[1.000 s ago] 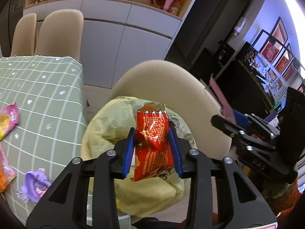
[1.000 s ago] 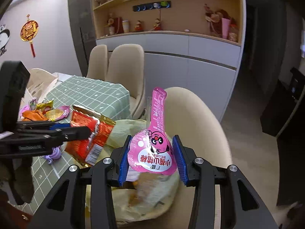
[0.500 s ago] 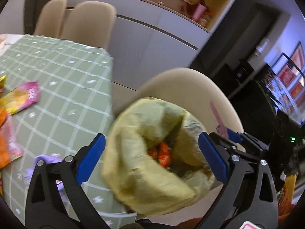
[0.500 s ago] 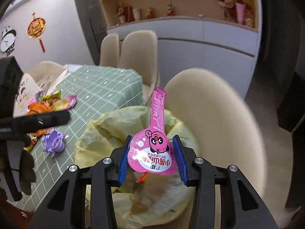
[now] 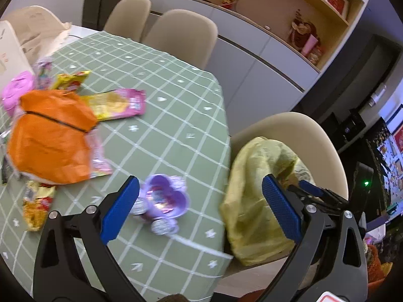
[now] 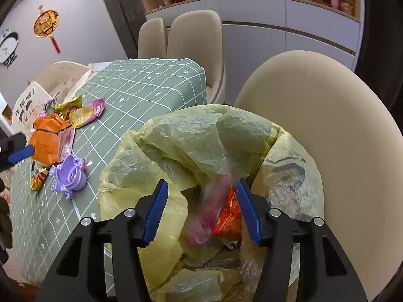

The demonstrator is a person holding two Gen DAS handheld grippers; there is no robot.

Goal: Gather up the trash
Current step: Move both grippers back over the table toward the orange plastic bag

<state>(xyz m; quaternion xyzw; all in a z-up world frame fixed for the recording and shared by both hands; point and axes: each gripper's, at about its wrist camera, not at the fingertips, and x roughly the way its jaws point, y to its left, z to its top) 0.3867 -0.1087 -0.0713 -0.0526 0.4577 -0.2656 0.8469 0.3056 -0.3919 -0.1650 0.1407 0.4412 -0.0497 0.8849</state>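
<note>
While your right gripper [image 6: 200, 207] hangs over yellow bag [image 6: 201, 136] on chair [image 6: 327, 115], jaws opening, pink wrapper [image 6: 209, 214] blurred between them, touching neither pad, dropping onto red wrapper [image 6: 230, 220] already inside. Your left gripper [image 5: 200, 211] spread wide, empty, above purple toy cup [image 5: 163, 198] near tabletop's [image 5: 163, 80] bag-side edge. Part done, you judge. Left on tabletop: orange packet [image 5: 50, 138], pink-yellow wrapper [image 5: 118, 103], yellow wrapper [image 5: 71, 79], small packet [image 5: 37, 206] toward your near edge.

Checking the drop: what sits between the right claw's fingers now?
Right wrist view: the blurred pink wrapper, untouched between the opening right claw, over the yellow trash bag and a red wrapper inside.
</note>
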